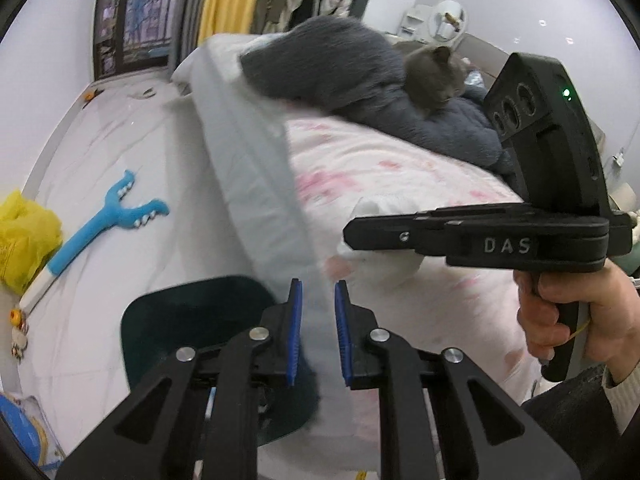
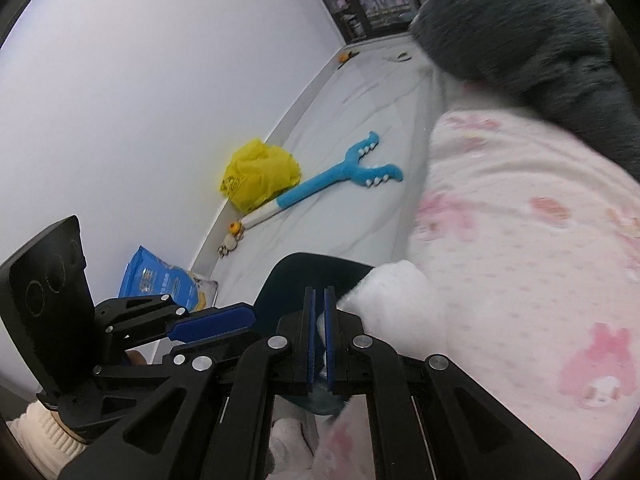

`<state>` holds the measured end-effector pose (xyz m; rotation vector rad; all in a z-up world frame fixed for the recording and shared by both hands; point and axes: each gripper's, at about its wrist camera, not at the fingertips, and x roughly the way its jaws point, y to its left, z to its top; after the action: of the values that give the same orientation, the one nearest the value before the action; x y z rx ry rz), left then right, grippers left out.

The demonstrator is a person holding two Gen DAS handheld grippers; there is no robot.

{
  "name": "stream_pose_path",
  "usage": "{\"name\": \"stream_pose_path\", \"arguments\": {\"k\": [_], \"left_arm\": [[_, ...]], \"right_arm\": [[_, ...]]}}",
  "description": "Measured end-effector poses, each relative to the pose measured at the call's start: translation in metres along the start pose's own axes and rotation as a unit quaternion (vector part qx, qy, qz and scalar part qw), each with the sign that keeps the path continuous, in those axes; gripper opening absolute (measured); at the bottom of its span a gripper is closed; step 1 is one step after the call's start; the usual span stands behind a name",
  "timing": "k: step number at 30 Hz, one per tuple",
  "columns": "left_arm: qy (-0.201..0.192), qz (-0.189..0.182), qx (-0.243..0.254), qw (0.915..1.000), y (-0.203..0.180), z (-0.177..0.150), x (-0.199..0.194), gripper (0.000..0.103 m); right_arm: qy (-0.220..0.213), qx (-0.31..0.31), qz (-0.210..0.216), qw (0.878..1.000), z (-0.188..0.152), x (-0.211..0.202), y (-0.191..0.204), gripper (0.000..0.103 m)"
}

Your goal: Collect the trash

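Trash, a white crumpled wad, is seen at the bed edge, just above a dark bin on the floor. Right gripper jaws are nearly shut, pinched on the wad's edge, as judged. Left gripper jaws are narrowly parted w/ nothing btwn them. Step in hand: carry to bin. Next: wad to be brought over the bin opening, then released.
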<state>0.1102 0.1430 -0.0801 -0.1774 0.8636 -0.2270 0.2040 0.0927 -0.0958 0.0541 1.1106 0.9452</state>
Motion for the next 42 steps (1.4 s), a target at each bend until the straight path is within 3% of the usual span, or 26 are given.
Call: {"name": "stream_pose_path", "arguments": {"k": [7, 13, 17, 19, 21, 26, 28, 29, 30, 31, 35, 39, 42], "left_arm": [[0.03, 0.028, -0.024, 0.9989, 0.037, -0.021, 0.005, 0.018], [0.06, 0.061, -0.044, 0.9954, 0.065, -0.035, 0.004, 0.018], [0.084, 0.08, -0.059, 0.9915, 0.078, -0.046, 0.006, 0.018], [0.093, 0.092, -0.065, 0.9892, 0.083, -0.052, 0.006, 0.023], [0.098, 0.097, -0.07, 0.988, 0.085, -0.056, 0.003, 0.041], [0.072, 0.12, -0.054, 0.9888, 0.075, -0.055, -0.022, 0.065], [0.054, 0.127, -0.052, 0.9891, 0.069, -0.051, -0.034, 0.074], [0.042, 0.133, -0.05, 0.989, 0.065, -0.049, -0.042, 0.078], [0.034, 0.137, -0.049, 0.9888, 0.061, -0.047, -0.048, 0.083], [0.024, 0.142, -0.045, 0.9886, 0.056, -0.046, -0.055, 0.084], [-0.027, 0.153, -0.028, 0.9875, 0.03, -0.042, -0.09, 0.088], [-0.095, 0.171, -0.038, 0.98, 0.01, -0.042, -0.132, 0.098], [-0.131, 0.187, -0.041, 0.9727, -0.005, -0.04, -0.158, 0.099]], "right_arm": [[0.036, -0.006, -0.013, 0.999, 0.0, 0.037, 0.014, 0.004], [0.071, -0.01, 0.0, 0.997, -0.005, 0.06, 0.027, 0.004], [0.102, -0.016, -0.022, 0.994, -0.016, 0.078, 0.036, 0.004], [0.111, -0.018, -0.036, 0.993, -0.021, 0.085, 0.039, 0.004], [0.116, -0.02, -0.047, 0.992, -0.023, 0.088, 0.043, 0.004], [0.091, -0.046, -0.08, 0.992, -0.028, 0.064, 0.061, 0.004], [0.07, -0.048, -0.098, 0.992, -0.034, 0.046, 0.064, 0.011], [0.056, -0.046, -0.106, 0.992, -0.041, 0.034, 0.065, 0.029], [0.045, -0.044, -0.11, 0.992, -0.046, 0.023, 0.065, 0.058], [0.028, -0.044, -0.114, 0.992, -0.051, 0.009, 0.066, 0.064], [-0.03, -0.056, -0.138, 0.988, -0.059, -0.044, 0.074, 0.065], [-0.09, -0.054, -0.171, 0.98, -0.069, -0.103, 0.072, 0.081], [-0.132, -0.043, -0.191, 0.972, -0.084, -0.146, 0.071, 0.091]]}}
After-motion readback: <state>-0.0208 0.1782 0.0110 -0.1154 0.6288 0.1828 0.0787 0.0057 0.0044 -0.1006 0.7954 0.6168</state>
